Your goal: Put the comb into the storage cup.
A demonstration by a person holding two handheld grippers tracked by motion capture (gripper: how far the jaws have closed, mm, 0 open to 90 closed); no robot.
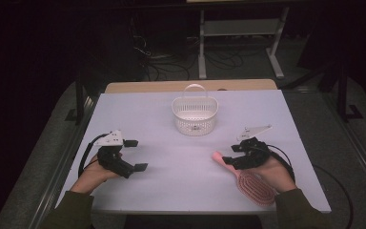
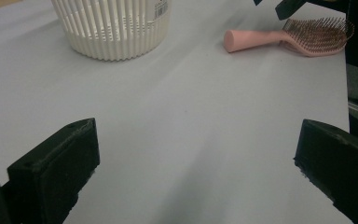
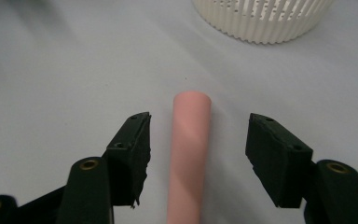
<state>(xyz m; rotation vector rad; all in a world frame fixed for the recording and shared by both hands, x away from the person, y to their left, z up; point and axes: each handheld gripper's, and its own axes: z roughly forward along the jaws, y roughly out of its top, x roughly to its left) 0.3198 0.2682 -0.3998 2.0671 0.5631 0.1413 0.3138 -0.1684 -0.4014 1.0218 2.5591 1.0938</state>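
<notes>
Right gripper [image 3: 198, 154] astride the pink hairbrush [image 1: 250, 181] handle.
Jaws half-open, handle untouched between them, near the tabletop's right front corner.

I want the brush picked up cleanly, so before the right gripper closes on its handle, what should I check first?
1. Pink plastic hairbrush's round handle lies between the right gripper's black jaws: ok.
2. Handle centred in the gap: ok, clear space on both sides.
3. Pads pressing the handle: not ok, neither touches it.
4. Brush flat on the white table, bristles up: ok.
5. White slotted plastic basket with hoop handle upright, open top free: ok.
6. Left gripper open, holding nothing, apart from the brush: ok.
</notes>
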